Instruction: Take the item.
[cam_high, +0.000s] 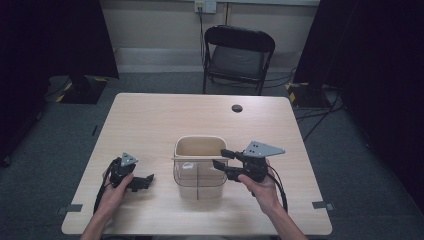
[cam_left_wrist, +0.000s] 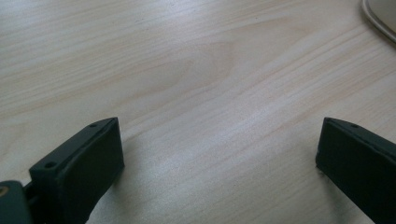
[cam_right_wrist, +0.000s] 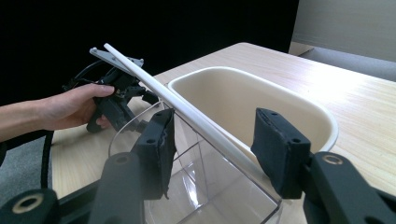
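Your right gripper (cam_high: 223, 159) hangs at the right-hand rim of the stacked containers in the middle of the pale wood-grain table (cam_high: 150, 115): a cream, round-cornered plastic tub (cam_high: 199, 146) sits beside or nested against a clear, square-sided plastic bin (cam_high: 199, 181), and which holds which cannot be settled from these views. In the right gripper view the jaws of that gripper (cam_right_wrist: 212, 140) stand apart, with a thin white rim strip (cam_right_wrist: 187, 111) running diagonally up between them. The strip is neither pinched nor visibly touched by either pad. Its long axis runs away from you and leftward in that view, roughly in line with the jaw gap rather than across it, so I judge that a closing motion here would catch the clear wall or rim edge only if you first settle lower over it. Your left gripper (cam_high: 142, 182) lies low on the table, well to the left of the containers. Its jaws are spread wide over bare wood, and only a sliver of the cream rim (cam_left_wrist: 380, 18) shows at the top right corner. The right hand (cam_high: 257, 181) is plainly the nearer to the containers; the left hand (cam_high: 116, 186) would have to travel rightward to assist.
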